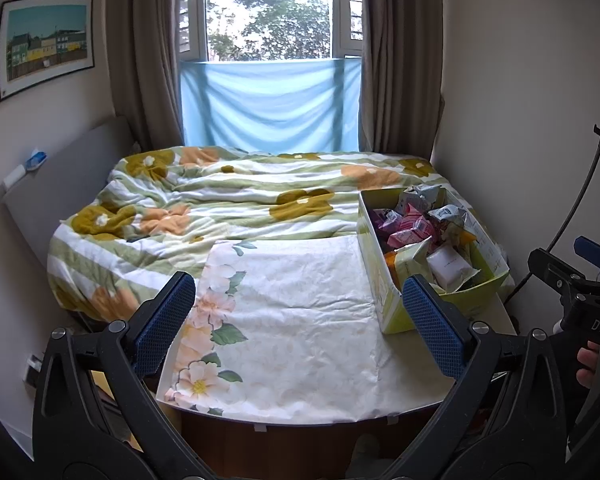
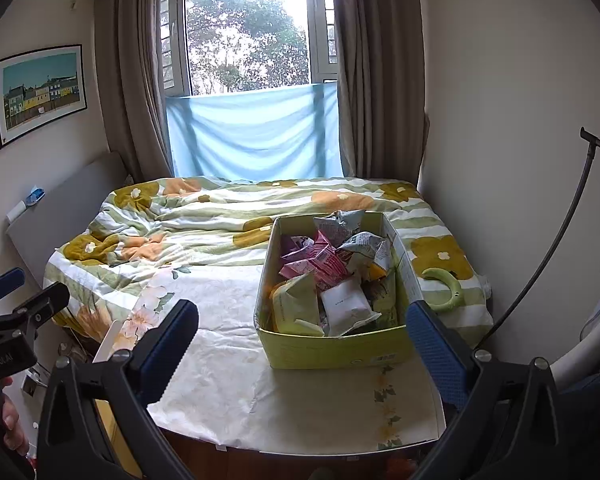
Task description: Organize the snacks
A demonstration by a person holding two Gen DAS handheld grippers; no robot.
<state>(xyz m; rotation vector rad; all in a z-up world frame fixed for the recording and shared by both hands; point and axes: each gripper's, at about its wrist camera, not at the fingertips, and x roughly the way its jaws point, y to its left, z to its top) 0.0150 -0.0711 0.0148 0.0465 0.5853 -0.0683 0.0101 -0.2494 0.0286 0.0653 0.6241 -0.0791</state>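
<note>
The box (image 2: 332,344) of snacks (image 2: 332,280) sits on the surface (image 2: 228,392) by the bed (image 2: 172,224), right of centre. Both grippers, left (image 1: 300,320) and right (image 2: 304,352), hang empty, fingers wide apart. The packets look light, crinkly and slippery; pinch one by its sealed edge, since squeezing the middle may crush what's inside
</note>
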